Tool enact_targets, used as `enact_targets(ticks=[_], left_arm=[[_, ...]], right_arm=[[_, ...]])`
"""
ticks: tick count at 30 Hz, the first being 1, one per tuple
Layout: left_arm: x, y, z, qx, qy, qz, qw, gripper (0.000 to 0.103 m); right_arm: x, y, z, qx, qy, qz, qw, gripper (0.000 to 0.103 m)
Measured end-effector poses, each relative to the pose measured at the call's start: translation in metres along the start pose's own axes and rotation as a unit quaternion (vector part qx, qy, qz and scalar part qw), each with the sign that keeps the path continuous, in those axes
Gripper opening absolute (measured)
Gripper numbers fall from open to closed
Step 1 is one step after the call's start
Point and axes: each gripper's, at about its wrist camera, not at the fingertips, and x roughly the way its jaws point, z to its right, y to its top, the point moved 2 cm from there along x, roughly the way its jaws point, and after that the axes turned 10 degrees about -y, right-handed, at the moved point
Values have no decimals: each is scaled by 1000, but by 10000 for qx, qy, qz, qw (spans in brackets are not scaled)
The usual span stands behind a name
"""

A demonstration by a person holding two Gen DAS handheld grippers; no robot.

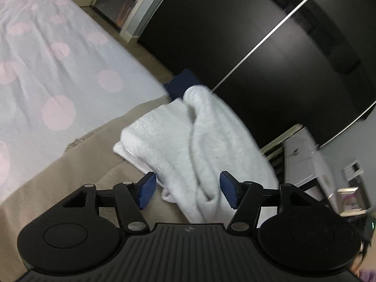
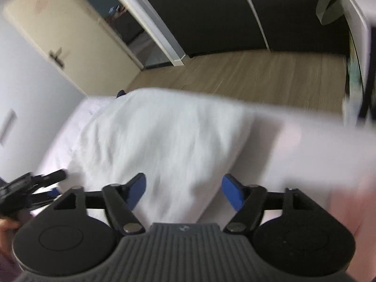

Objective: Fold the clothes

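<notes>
A white folded garment [image 1: 188,141] lies on a beige blanket [image 1: 70,183] in the left wrist view. My left gripper [image 1: 188,189] is open just over the garment's near end, and the cloth runs between its blue pads [image 1: 146,189] without being clamped. In the blurred right wrist view the same white garment [image 2: 159,141] lies spread on the bed. My right gripper [image 2: 185,188] is open above its near edge. The left gripper [image 2: 30,185] shows as a black shape at the left edge there, beside a hand [image 2: 7,225].
A dark blue object [image 1: 182,83] sits just past the garment's far end; what it is I cannot tell. The pale sheet with pink dots [image 1: 47,70] covers the bed to the left. A black wardrobe [image 1: 258,47] and wood floor [image 2: 258,75] lie beyond.
</notes>
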Motion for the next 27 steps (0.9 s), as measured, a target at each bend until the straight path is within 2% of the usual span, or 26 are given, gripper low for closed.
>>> enact_targets(ticks=[2, 5, 9, 17, 18, 19, 21, 22, 23, 24, 25, 27], left_arm=[[2, -1, -7, -122, -17, -119, 9999, 58], [-3, -5, -23, -463, -72, -68, 9989, 63], [-3, -5, -38, -769, -282, -5, 9966, 64], [20, -7, -44, -1166, -755, 217, 9901, 63], [23, -7, -44, -1182, -792, 229, 9896, 62], [26, -8, -43, -1214, -809, 240, 9890, 59], [30, -8, -44, -1299, -870, 277, 9873, 49], [33, -8, -45, -1331, -917, 285, 9864, 42], [34, -7, -44, -1301, -927, 296, 9867, 30], [34, -6, -41, -1207, -898, 320, 9881, 28], [35, -6, -38, -1112, -869, 345, 9894, 25], [32, -3, -30, -933, -811, 380, 9916, 19]], right_arm=[[7, -25, 11, 436, 217, -49, 9988, 79], [29, -40, 19, 858, 250, -109, 9959, 80], [47, -34, 28, 1325, 504, 18, 9899, 80], [83, 6, 48, 1983, 629, 221, 9779, 79], [87, 9, 51, 2061, 667, 250, 9759, 77], [88, 12, 51, 2089, 688, 287, 9751, 68], [87, 20, 47, 2028, 687, 381, 9761, 60], [86, 24, 45, 1998, 686, 428, 9765, 55], [85, 28, 43, 1967, 686, 475, 9769, 54], [85, 32, 41, 1936, 685, 523, 9773, 48], [84, 36, 39, 1905, 685, 570, 9776, 38], [80, 43, 34, 1809, 689, 673, 9788, 31]])
